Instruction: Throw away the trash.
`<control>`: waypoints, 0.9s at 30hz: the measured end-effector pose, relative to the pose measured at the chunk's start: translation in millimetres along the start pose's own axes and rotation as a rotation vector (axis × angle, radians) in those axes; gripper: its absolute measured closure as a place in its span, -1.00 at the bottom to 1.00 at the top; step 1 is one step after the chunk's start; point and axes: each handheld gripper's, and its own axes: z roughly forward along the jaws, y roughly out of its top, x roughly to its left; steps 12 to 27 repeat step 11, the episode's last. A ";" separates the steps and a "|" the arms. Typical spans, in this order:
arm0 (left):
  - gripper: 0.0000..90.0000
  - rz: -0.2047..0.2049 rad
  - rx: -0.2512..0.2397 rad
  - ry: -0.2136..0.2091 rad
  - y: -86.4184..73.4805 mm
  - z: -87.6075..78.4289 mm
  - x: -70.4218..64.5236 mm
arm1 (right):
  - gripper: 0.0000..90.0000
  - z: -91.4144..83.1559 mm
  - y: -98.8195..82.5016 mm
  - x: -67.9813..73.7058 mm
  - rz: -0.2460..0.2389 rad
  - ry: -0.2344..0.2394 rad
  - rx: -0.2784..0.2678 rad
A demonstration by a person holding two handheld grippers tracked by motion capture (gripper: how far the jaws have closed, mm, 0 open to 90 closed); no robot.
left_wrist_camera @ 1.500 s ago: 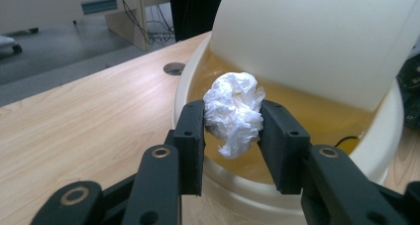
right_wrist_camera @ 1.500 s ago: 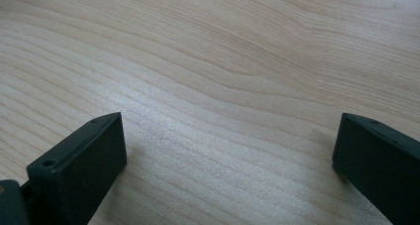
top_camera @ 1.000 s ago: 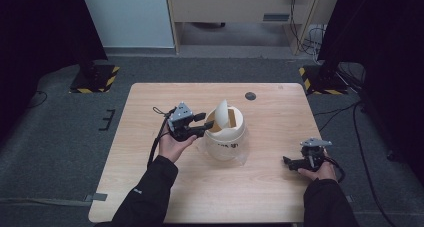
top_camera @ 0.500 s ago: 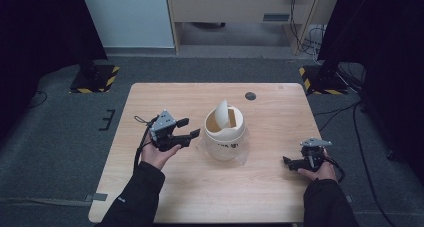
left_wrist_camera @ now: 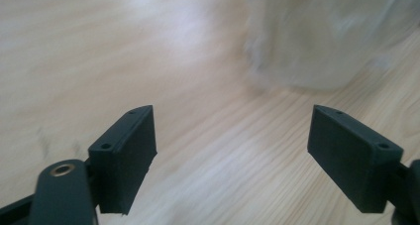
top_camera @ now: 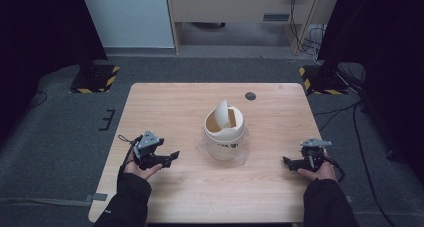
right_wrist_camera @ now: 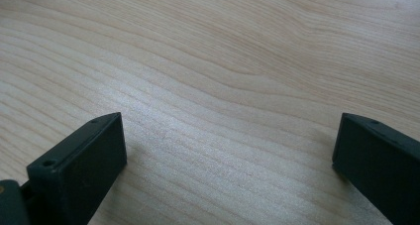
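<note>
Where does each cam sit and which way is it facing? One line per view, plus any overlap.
High view: above the person's side, facing forward and down on the table; forearms, left tongs, right tongs, white swing-lid bin.
Left gripper view: on the left tongs, looking low across the wood at the blurred bin; both jaws open.
Right gripper view: on the right tongs, facing bare table; jaws open.
Shared: high and left gripper views both show the bin.

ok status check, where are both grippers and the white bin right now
Left gripper jaws just opened, nothing between them, apart from white bin. Right gripper open, empty, low over the table. Bin upright mid-table, swing lid tilted. Nothing in the way.
</note>
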 end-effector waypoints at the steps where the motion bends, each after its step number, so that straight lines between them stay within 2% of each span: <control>1: -0.60 0.011 0.025 0.021 -4.7 0.7 2.4 | -0.99 0.0 0.0 0.0 -0.001 0.000 0.000; 2: -0.62 0.012 0.057 0.046 -10.3 1.9 5.6 | -0.99 0.0 0.0 0.0 -0.001 0.000 -0.001; 4: -0.64 0.002 0.095 0.066 -17.5 3.9 10.5 | -0.99 0.0 0.0 0.1 -0.001 0.000 0.000; 6: -0.68 -0.028 0.131 0.086 -22.6 6.2 15.9 | -0.99 0.0 0.0 0.1 -0.001 0.000 0.000; 9: -0.74 -0.044 0.152 0.095 -25.5 9.7 20.2 | -0.99 0.0 0.0 0.0 -0.001 0.000 -0.001; 11: -0.74 -0.039 0.183 0.099 -28.1 12.5 22.3 | -0.99 0.0 0.0 0.1 -0.001 0.000 0.000; 27: -0.74 -0.039 0.183 0.099 -28.1 12.5 22.3 | -0.99 0.0 0.0 0.1 -0.001 0.000 0.000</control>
